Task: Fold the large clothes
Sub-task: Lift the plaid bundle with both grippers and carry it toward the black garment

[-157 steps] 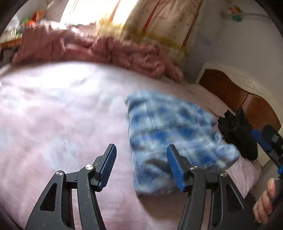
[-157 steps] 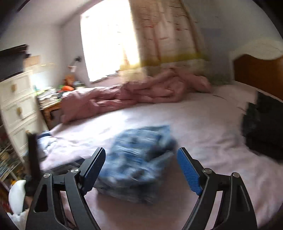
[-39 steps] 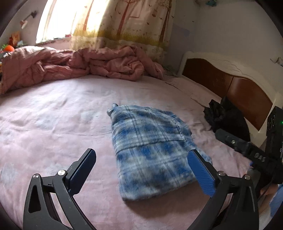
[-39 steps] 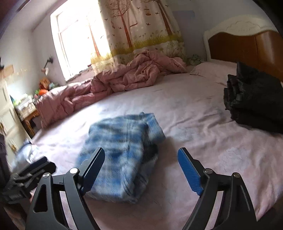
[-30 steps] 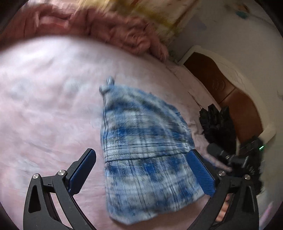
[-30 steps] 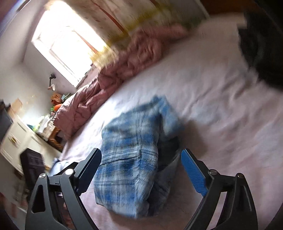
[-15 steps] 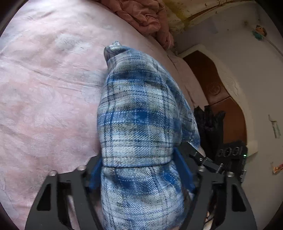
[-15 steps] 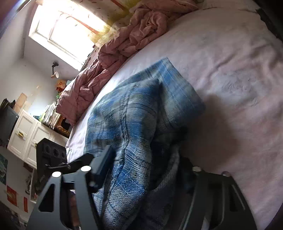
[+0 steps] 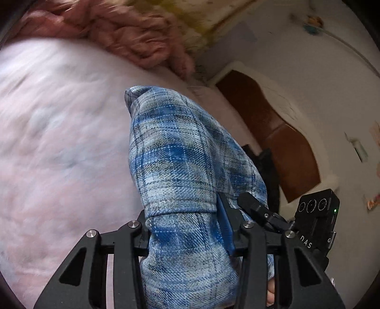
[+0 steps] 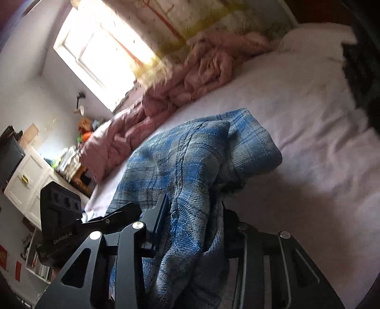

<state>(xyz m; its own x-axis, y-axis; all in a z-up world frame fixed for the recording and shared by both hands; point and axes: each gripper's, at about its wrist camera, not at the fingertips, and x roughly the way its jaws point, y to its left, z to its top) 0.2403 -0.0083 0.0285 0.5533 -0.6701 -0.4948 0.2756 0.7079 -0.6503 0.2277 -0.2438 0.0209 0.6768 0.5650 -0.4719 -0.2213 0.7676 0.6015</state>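
Light: daylight from the window (image 10: 99,50), blown out to white glare.
Shadow: soft, under the plaid garment (image 10: 190,166).
Blur: motion-smeared quilt (image 9: 123,31) and curtain (image 10: 201,19).
Edges: fisheye bending, dark corners.

Left tongs (image 9: 184,228) are closing on a folded blue plaid shirt (image 9: 175,161), its bundle squeezed between the jaws above a pink bed (image 9: 59,142). The right tongs (image 9: 258,211) sit just beside. A rumpled pink quilt (image 9: 123,31) and brown headboard (image 9: 280,135) lie beyond.
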